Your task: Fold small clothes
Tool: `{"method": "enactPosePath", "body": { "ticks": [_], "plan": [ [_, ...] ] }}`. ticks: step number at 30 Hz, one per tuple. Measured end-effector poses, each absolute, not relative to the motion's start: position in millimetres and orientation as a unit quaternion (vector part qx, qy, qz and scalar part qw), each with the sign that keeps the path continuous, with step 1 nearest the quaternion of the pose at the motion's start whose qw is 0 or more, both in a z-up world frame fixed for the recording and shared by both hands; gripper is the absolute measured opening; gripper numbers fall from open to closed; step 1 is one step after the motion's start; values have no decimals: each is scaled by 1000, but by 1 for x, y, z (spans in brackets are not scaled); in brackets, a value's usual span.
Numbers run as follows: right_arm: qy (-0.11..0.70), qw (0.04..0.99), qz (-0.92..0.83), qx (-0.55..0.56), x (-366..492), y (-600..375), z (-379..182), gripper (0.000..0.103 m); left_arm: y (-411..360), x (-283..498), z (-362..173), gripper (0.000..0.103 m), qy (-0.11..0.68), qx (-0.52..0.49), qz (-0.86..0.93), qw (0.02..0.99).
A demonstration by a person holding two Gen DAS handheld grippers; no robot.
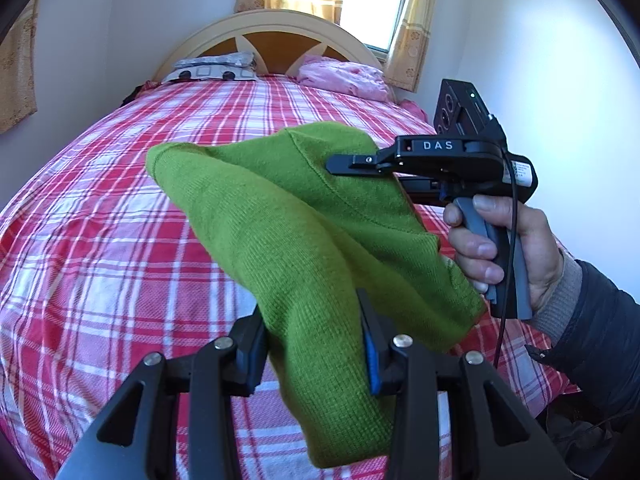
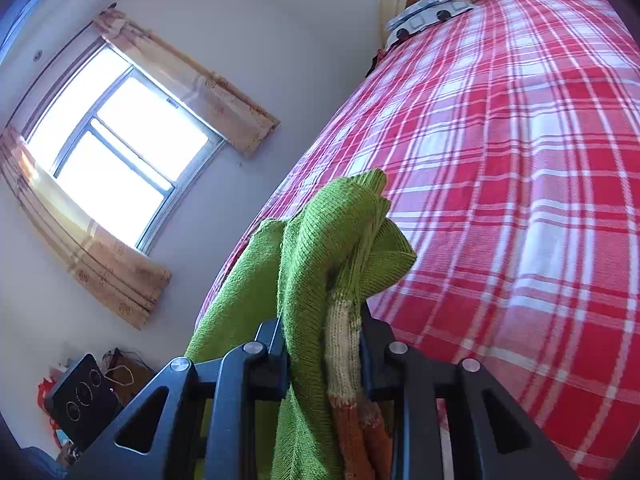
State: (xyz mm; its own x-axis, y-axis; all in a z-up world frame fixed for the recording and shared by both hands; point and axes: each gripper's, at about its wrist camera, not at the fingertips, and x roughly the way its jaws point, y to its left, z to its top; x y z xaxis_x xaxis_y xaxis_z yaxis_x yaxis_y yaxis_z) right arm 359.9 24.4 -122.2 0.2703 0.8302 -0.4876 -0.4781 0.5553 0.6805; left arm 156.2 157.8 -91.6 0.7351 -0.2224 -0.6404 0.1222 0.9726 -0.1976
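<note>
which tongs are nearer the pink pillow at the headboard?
Right, probably. In the left wrist view the right tongs grip the green knit further up the bed, toward the pink pillow; the left tongs hold it nearer the foot.

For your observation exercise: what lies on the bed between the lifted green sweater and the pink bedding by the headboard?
Nothing: in the left wrist view, only bare checked bedspread stretches from the green sweater to the pink bedding.

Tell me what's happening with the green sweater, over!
Left tool shut on green sweater. Right tool shut on it too. Sweater lifted above plaid bed. Nothing in the way.
</note>
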Motion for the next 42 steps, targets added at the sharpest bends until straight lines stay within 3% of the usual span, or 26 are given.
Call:
{"method": "enactPosePath", "body": {
  "ticks": [28,42],
  "plan": [
    [478,746,425,184,381,82,-169,27,196,135,-130,40,385,-81,-62,917],
    [479,783,379,115,376,92,-176,29,198,129,-143,53,390,-98,-53,914]
  ]
}}
